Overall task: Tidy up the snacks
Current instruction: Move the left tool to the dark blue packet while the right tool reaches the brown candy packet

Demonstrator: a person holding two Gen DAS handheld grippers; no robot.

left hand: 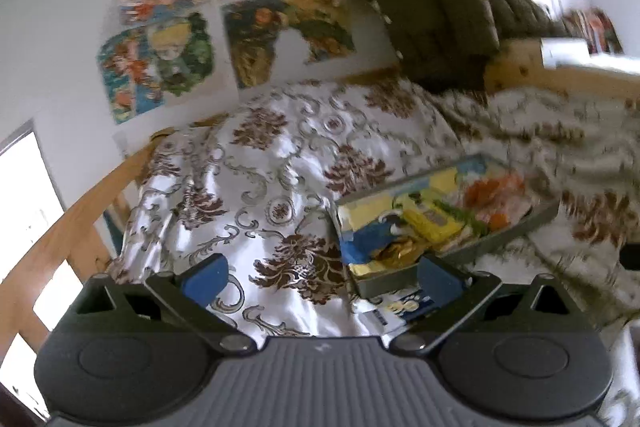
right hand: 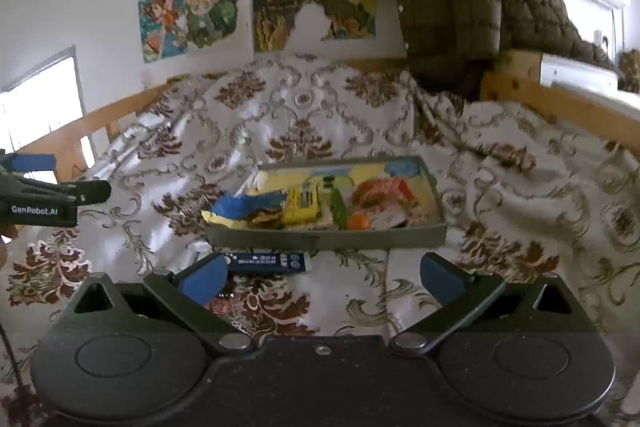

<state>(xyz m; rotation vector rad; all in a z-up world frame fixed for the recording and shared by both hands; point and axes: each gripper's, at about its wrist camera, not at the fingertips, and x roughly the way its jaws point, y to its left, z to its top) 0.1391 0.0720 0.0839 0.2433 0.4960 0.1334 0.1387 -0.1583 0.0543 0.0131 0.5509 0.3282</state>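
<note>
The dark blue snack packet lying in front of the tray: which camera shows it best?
The right wrist view. There the dark blue packet lies sharp and nearly whole on the bedspread, just before the grey tray. The left wrist view is blurred, and only part of the packet shows beside the gripper's finger.

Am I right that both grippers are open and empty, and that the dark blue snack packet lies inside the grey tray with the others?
Not quite: the dark blue snack packet lies outside the grey tray, on the bedspread just in front of its near wall, as the right wrist view shows. The left gripper and right gripper are indeed open and empty.
</note>
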